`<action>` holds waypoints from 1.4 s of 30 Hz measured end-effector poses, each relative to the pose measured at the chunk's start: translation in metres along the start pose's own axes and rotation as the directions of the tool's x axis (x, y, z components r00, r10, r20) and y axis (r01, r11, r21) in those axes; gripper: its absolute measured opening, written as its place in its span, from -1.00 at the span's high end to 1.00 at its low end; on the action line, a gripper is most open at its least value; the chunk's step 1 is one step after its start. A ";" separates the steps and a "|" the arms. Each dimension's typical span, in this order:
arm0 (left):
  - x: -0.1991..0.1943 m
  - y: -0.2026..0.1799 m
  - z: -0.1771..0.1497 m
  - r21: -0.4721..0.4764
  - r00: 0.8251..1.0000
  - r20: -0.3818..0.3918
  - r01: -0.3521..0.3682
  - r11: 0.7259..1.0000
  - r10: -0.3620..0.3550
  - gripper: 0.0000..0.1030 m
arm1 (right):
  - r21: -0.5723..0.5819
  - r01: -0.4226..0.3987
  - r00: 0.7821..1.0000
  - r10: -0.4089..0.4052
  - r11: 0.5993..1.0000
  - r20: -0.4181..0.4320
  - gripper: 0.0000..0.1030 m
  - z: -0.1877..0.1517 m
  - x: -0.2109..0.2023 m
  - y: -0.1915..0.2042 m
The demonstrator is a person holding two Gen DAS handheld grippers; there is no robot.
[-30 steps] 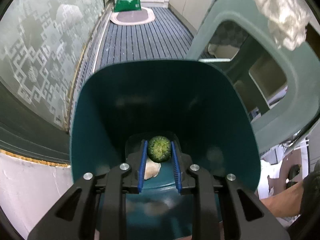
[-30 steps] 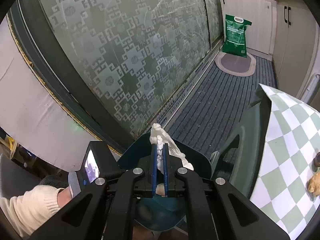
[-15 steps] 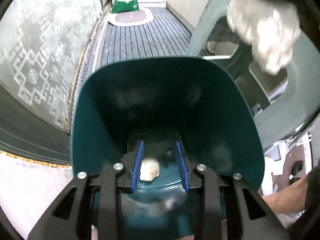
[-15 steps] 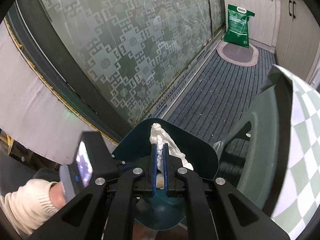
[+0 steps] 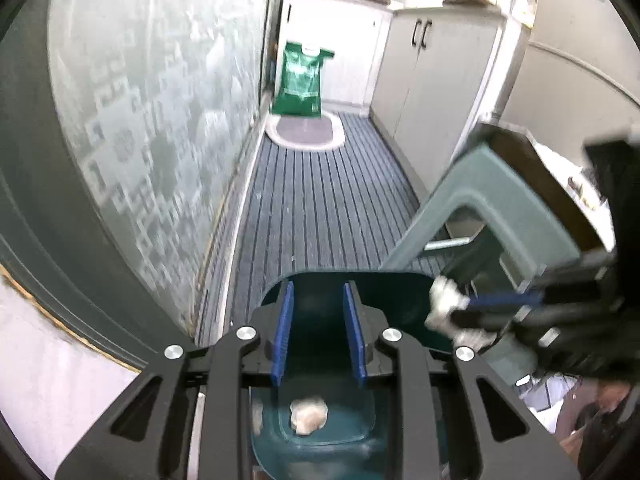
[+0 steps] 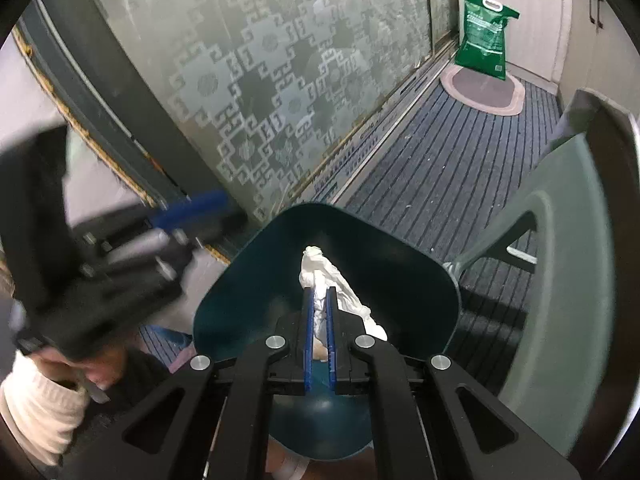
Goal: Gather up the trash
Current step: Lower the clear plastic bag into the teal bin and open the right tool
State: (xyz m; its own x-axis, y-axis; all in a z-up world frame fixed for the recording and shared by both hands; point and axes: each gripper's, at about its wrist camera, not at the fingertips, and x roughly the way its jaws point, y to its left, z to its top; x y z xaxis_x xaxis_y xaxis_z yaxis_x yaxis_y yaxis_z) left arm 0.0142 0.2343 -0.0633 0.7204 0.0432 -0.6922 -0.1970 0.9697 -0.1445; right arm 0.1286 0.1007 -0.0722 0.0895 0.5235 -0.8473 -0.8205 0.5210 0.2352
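Tissue, white and crumpled, is pinched tight between the blue pads of the right gripper, with its loose tail spilling off to the right side of the fingers. That gripper hangs directly over the mouth of the dark teal bin, so the wad sits above the opening, not down in it. From the left wrist view the same wad shows at the bin's right rim, clamped in the right gripper coming in from the side, blurred.

Over to the left gripper: jaws spread wide, nothing between the blue pads, poised above the bin. Down at the bottom of the bin lies a pale crumpled lump, seen between the fingers. In the right wrist view the left gripper sits off to the bin's left, smeared by motion.

Just beside the bin on the right stands a grey-green plastic stool. Striped dark floor mat runs back to an oval rug with a green bag standing on it, patterned frosted glass door along the left, pale cabinets on the right.
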 end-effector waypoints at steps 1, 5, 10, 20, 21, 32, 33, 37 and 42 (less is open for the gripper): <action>-0.003 0.000 0.002 -0.004 1.000 0.007 0.005 1.000 -0.004 0.51 | -0.004 0.002 1.000 -0.002 1.000 -0.011 0.90 -0.002 0.004 0.001; -0.015 -0.004 0.010 -0.007 0.999 0.045 0.021 1.000 -0.021 0.53 | -0.020 -0.002 0.999 0.001 1.000 -0.044 0.90 -0.011 0.019 0.006; -0.024 -0.007 0.016 -0.014 0.996 0.077 0.046 0.999 -0.045 0.53 | -0.040 -0.002 0.995 -0.002 0.999 -0.096 0.90 -0.022 0.042 0.013; -0.039 -0.012 0.024 -0.034 0.989 0.128 0.074 0.997 -0.069 0.53 | -0.104 0.041 0.982 -0.059 0.994 -0.177 0.90 -0.042 0.078 0.017; -0.041 -0.013 0.024 -0.034 0.988 0.137 0.077 0.996 -0.071 0.53 | -0.108 0.045 0.981 -0.064 0.993 -0.183 0.90 -0.044 0.080 0.016; -0.053 -0.019 0.030 -0.045 0.982 0.177 0.071 0.996 -0.062 0.46 | -0.138 0.061 0.977 -0.087 0.989 -0.194 0.18 -0.054 0.085 0.020; -0.055 -0.018 0.031 -0.048 0.981 0.184 0.074 0.996 -0.064 0.43 | -0.141 0.061 0.978 -0.087 0.988 -0.190 0.17 -0.054 0.084 0.020; -0.063 -0.019 0.034 -0.057 0.974 0.217 0.078 0.995 -0.064 0.35 | -0.155 0.067 0.980 -0.094 0.986 -0.173 0.17 -0.051 0.077 0.023; -0.073 -0.023 0.037 -0.062 0.963 0.261 0.082 0.995 -0.063 0.26 | -0.160 0.058 0.990 -0.077 0.985 -0.116 0.17 -0.041 0.054 0.028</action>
State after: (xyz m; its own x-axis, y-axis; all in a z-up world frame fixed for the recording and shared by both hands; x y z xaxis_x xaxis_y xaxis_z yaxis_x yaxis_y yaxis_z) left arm -0.0091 0.2180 0.0169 0.8798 0.0428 -0.4734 -0.1777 0.9533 -0.2442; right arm 0.0868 0.1162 -0.1313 0.0862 0.4004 -0.9123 -0.8936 0.4360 0.1069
